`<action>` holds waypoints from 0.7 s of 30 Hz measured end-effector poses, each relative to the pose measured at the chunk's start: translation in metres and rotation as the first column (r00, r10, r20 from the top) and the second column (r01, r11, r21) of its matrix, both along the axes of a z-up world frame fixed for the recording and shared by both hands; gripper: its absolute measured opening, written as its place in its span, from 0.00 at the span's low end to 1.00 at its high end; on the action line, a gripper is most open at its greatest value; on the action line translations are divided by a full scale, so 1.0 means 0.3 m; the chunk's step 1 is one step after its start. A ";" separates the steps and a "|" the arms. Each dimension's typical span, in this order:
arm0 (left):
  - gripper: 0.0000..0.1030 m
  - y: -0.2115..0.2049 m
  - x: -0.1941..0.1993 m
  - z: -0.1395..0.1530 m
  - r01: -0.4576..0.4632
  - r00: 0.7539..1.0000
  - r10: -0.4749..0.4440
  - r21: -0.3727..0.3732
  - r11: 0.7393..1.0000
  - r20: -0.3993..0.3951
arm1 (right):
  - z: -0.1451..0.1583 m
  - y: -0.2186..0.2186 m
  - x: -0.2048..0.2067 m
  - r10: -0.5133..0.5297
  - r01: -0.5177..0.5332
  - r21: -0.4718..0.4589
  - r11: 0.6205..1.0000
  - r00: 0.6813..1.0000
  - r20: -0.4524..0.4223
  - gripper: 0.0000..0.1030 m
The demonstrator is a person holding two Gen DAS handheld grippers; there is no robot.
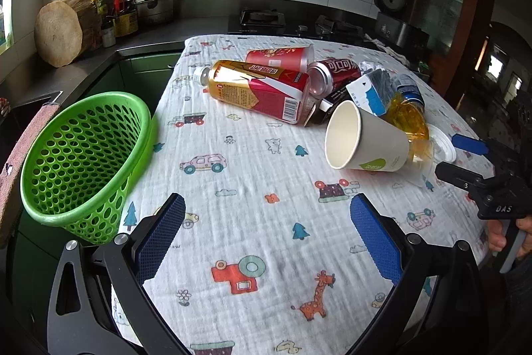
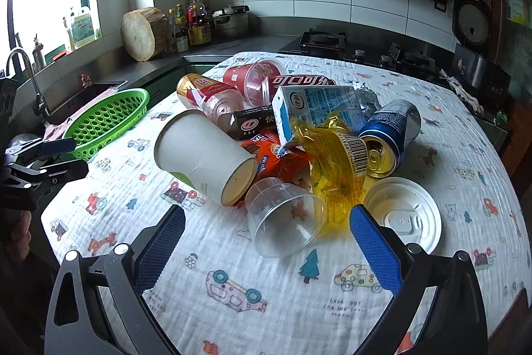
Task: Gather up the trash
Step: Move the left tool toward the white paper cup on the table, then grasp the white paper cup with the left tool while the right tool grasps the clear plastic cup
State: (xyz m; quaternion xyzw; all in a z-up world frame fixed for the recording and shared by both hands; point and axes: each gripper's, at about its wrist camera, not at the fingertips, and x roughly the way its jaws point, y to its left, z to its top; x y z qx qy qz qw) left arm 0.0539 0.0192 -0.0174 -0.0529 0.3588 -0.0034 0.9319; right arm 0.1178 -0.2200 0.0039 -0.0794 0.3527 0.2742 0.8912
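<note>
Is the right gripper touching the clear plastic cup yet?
Apart. Right wrist view shows printed cloth between the open right gripper and the clear plastic cup.

A green perforated basket (image 2: pixel 106 118) sits upright and empty at the counter's edge. Well to its right lies the trash heap: a white paper cup (image 2: pixel 202 155) on its side, nearest the basket, touching a clear plastic cup (image 2: pixel 282 218), crumpled yellow wrapper (image 2: pixel 332 168), blue can (image 2: pixel 389 135), milk carton (image 2: pixel 316 108), red cola can (image 2: pixel 299 80) and white lid (image 2: pixel 404 215).
</note>
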 end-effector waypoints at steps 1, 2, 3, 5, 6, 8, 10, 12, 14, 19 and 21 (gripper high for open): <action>0.95 -0.003 0.008 0.003 0.009 1.000 -0.009 0.000 1.000 0.000 | -0.008 -0.001 0.015 0.011 -0.011 0.001 1.000 1.000 -0.011 0.93; 0.95 -0.006 0.019 0.006 0.022 1.000 -0.022 0.000 1.000 0.000 | -0.014 -0.001 0.028 0.023 -0.023 0.005 1.000 0.999 -0.023 0.93; 0.95 -0.010 0.028 0.009 0.035 0.999 -0.035 0.002 0.999 0.000 | -0.019 0.001 0.039 0.032 -0.032 0.004 0.999 0.999 -0.028 0.93; 0.95 -0.019 0.048 0.015 0.069 0.998 -0.069 0.007 0.998 0.001 | -0.027 0.008 0.057 0.050 -0.050 -0.002 0.999 0.998 -0.035 0.93; 0.95 -0.023 0.058 0.020 0.090 0.996 -0.090 0.009 0.996 -0.001 | -0.032 0.013 0.066 0.057 -0.057 -0.008 0.998 0.998 -0.036 0.93; 0.95 -0.032 0.079 0.026 0.132 0.991 -0.132 0.011 0.991 -0.007 | -0.040 0.021 0.082 0.066 -0.067 -0.021 0.998 0.997 -0.044 0.93; 0.95 -0.040 0.105 0.029 0.185 0.983 -0.185 0.001 0.983 -0.013 | -0.048 0.029 0.094 0.080 -0.081 -0.019 0.997 0.995 -0.056 0.91; 0.95 -0.047 0.130 0.029 0.232 0.973 -0.232 -0.002 0.973 -0.015 | -0.061 0.037 0.104 0.093 -0.095 -0.024 0.995 0.993 -0.072 0.86; 0.95 -0.053 0.161 0.025 0.283 0.959 -0.283 -0.011 0.959 -0.027 | -0.075 0.042 0.117 0.100 -0.103 -0.025 0.994 0.991 -0.093 0.81; 0.95 -0.085 0.232 0.011 0.400 0.916 -0.399 0.010 0.917 -0.043 | -0.101 0.052 0.141 0.100 -0.106 -0.048 0.993 0.989 -0.111 0.80; 0.95 -0.103 0.258 0.006 0.463 0.885 -0.463 -0.001 0.886 -0.045 | -0.111 0.055 0.144 0.108 -0.115 -0.053 0.992 0.987 -0.119 0.77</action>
